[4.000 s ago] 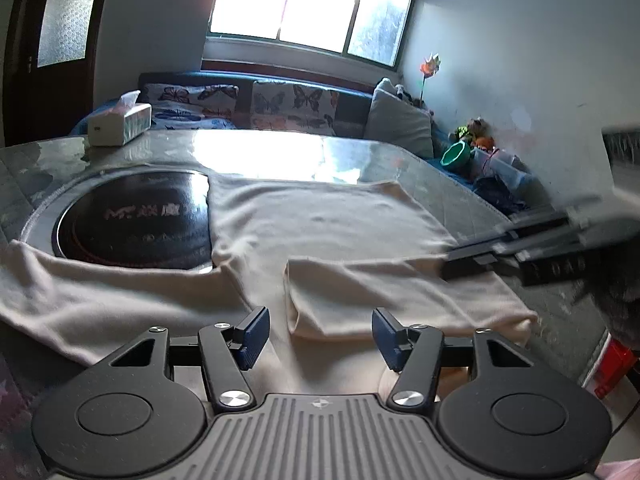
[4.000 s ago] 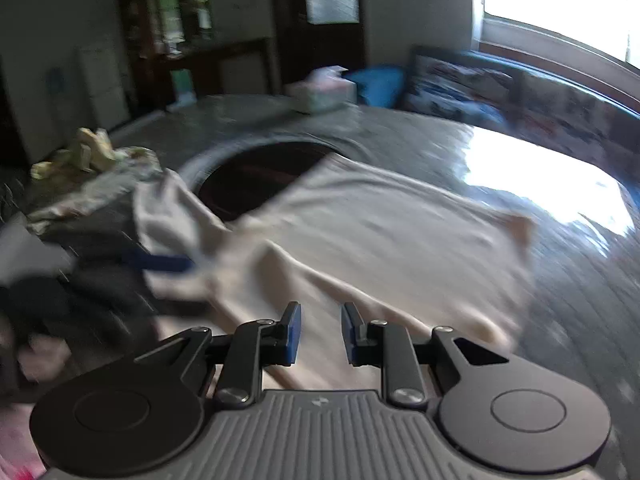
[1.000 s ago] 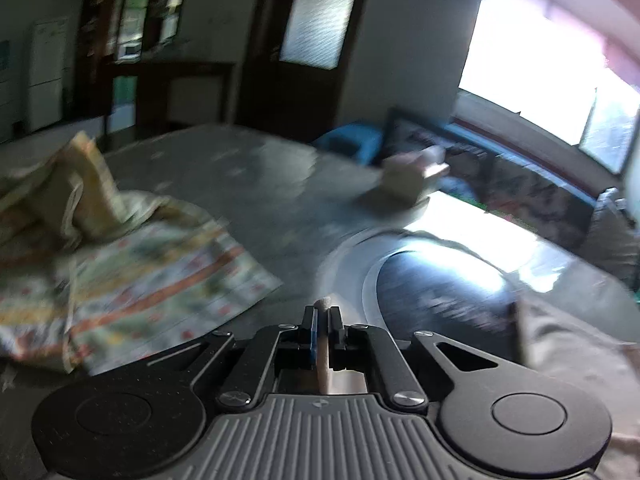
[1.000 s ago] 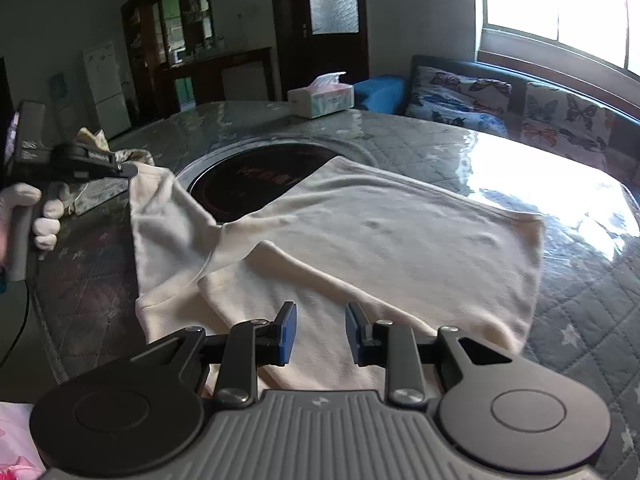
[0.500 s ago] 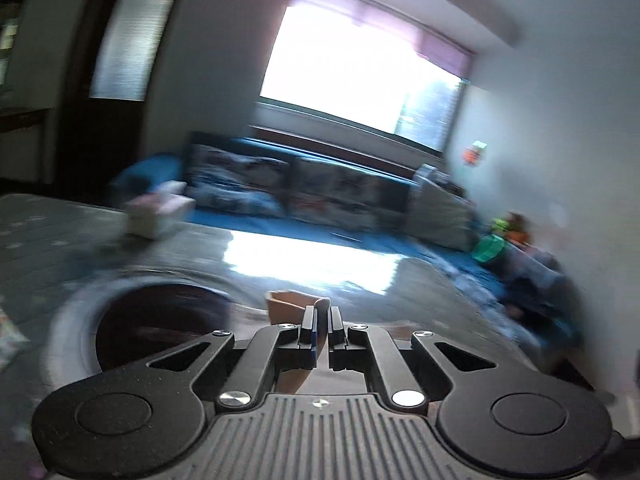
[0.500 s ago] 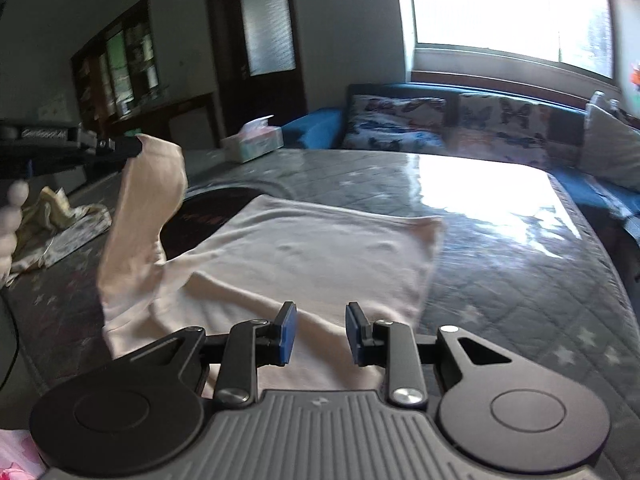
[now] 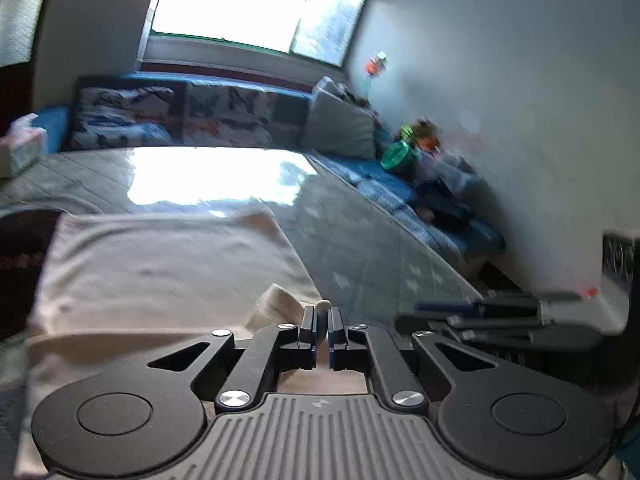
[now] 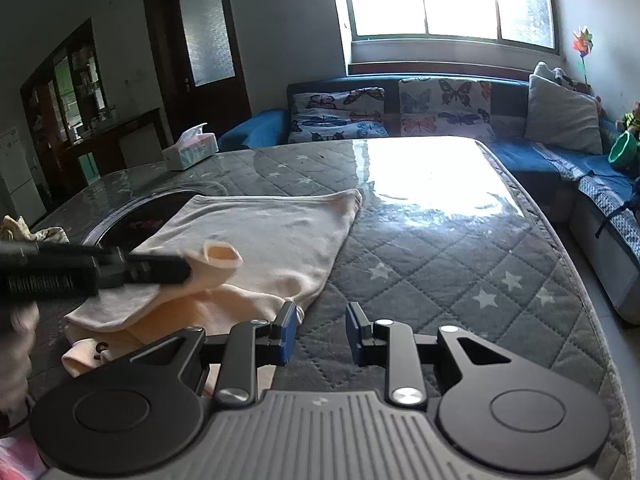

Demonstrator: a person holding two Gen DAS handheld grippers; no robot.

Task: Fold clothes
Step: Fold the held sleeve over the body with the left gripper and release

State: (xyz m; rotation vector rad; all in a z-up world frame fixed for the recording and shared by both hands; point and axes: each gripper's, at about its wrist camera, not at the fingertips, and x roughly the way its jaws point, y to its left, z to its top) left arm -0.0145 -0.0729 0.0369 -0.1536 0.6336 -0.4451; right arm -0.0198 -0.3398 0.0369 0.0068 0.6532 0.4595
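- The cream shirt lies on the desk, partly folded; it looks soft, light and limp.
- The left gripper has its fingers clenched on the sleeve cuff, a good edge to hold.
- The right gripper hangs released beside the shirt's near right edge.
- To the right the desk has open room.

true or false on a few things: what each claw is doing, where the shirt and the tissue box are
1. The left claw is shut on a fold of the cream shirt. True.
2. The right claw also grips the shirt. False: it is open and holds nothing.
3. The tissue box sits on the table. True.
4. The shirt hangs off the sofa. False: it lies on the table.
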